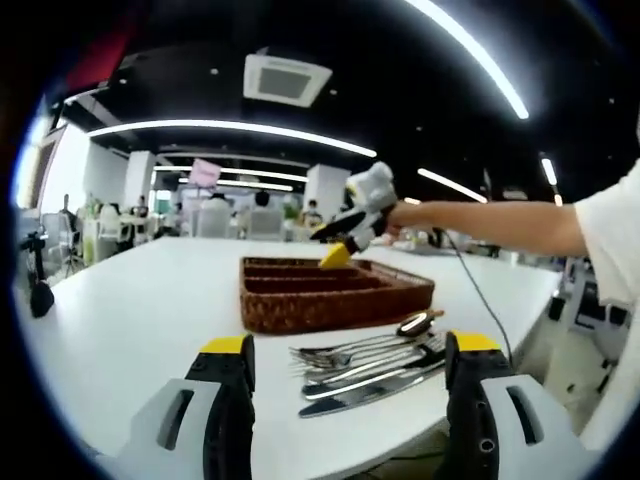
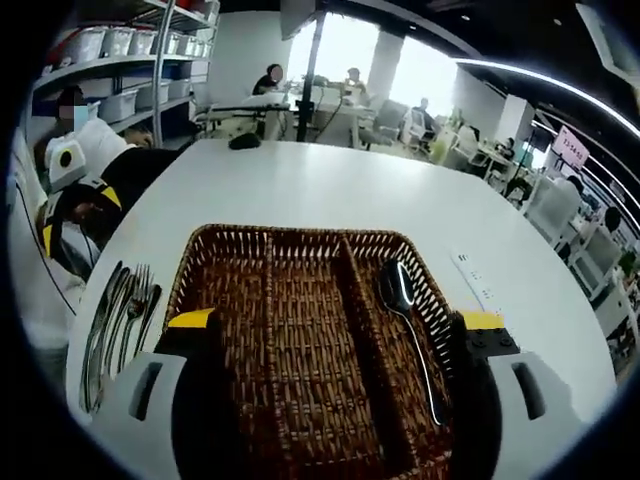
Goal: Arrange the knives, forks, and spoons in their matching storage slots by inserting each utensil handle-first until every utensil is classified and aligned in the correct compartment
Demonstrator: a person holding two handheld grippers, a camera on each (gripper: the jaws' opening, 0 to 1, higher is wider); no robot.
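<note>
Both grippers stood released: the right gripper (image 2: 335,335) hovered over a wicker tray (image 2: 300,262) holding one spoon (image 2: 398,292), the left gripper (image 1: 348,352) faced loose cutlery (image 1: 372,365) on the white tabletop (image 1: 130,310).

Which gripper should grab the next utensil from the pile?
Left. The left gripper, open, faces the utensil pile directly; the right gripper hovers open over the wicker tray.

Spoon (image 2: 405,325) in wicker tray (image 2: 300,330) right slot; cutlery pile (image 2: 120,325) beside tray.
</note>
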